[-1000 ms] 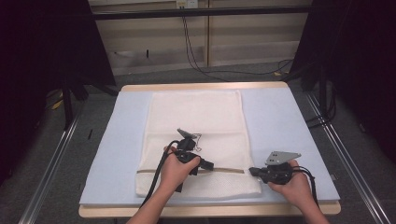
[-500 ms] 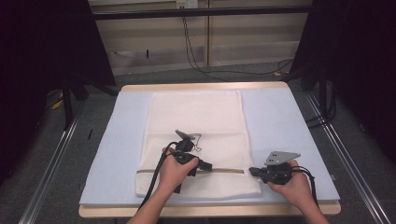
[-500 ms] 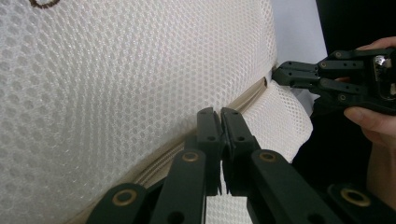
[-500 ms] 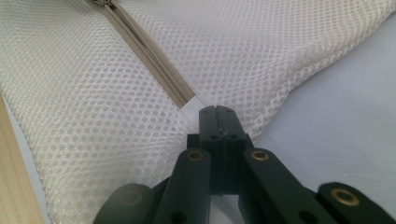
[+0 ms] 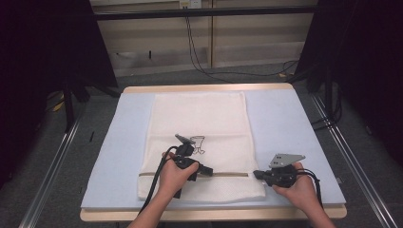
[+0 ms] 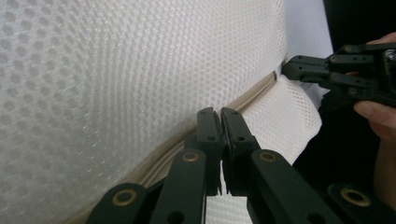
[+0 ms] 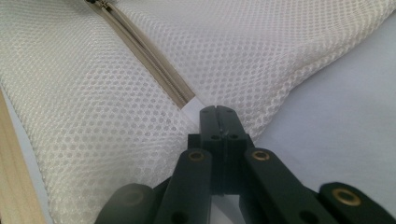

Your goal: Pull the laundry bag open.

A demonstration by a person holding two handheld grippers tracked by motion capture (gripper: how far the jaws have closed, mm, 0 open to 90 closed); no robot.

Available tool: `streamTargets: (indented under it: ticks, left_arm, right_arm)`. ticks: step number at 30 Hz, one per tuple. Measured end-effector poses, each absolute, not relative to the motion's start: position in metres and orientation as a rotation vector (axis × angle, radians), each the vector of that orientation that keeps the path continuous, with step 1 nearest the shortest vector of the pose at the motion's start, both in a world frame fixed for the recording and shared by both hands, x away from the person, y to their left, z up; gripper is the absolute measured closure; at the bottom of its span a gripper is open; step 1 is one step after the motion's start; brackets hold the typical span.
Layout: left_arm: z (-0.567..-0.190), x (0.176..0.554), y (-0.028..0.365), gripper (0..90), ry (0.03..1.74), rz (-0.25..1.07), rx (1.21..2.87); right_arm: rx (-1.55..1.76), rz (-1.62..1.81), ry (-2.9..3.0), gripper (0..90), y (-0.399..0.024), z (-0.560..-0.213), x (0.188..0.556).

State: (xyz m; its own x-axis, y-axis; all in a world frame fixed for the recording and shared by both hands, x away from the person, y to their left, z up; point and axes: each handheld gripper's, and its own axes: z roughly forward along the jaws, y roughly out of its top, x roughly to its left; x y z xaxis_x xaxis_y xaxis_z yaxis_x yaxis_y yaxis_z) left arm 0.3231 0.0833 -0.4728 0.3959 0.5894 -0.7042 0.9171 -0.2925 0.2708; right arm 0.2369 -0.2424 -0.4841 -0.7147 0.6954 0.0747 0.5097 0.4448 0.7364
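While both tongs, left (image 5: pixel 207 170) and right (image 5: pixel 257 174), stay pressed together along the beige zipper (image 7: pixel 154 63) of the white mesh laundry bag (image 5: pixel 199 118) at lower centre, a hard tug could rip thin mesh or drag it across the blue-padded counter (image 5: pixel 285 118).

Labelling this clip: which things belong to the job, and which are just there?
In the job:
white mesh laundry bag
its beige zipper
left tongs, shut at the zipper
right tongs, shut on the bag's edge

Just there:
pale blue table mat
black cables on the floor
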Motion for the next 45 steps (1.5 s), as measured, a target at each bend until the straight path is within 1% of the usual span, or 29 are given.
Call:
streamTargets:
  ticks: [12,13,16,21,29,34,38,45]
  left_arm:
    - [-0.476,0.323,0.095,87.2,1.310,-0.657,1.968]
    - [-0.476,0.323,0.096,87.2,1.314,-0.640,1.973]
    - [-0.476,0.321,0.098,87.3,1.317,-0.649,1.959]
    - [-0.476,0.321,0.103,87.2,1.322,-0.627,1.960]
    - [-0.478,0.321,0.105,87.3,1.335,-0.647,1.944]
    - [-0.477,0.321,0.106,87.2,1.318,-0.635,1.963]
    - [-0.475,0.321,0.109,87.3,1.323,-0.649,1.946]
    - [-0.470,0.320,0.116,87.2,1.318,-0.637,1.929]
  right_arm:
    - [1.001,1.152,2.444,90.0,-0.244,-0.487,0.234]
    - [0.998,1.150,2.439,90.0,-0.244,-0.487,0.234]
    - [1.006,1.142,2.438,90.0,-0.243,-0.487,0.234]
    - [1.001,1.145,2.438,90.0,-0.243,-0.487,0.234]
    - [1.005,1.141,2.445,90.0,-0.243,-0.486,0.235]
    - [1.004,1.126,2.446,90.0,-0.242,-0.485,0.235]
    - [1.006,1.127,2.444,90.0,-0.242,-0.485,0.235]
    - [1.001,1.121,2.443,90.0,-0.241,-0.485,0.234]
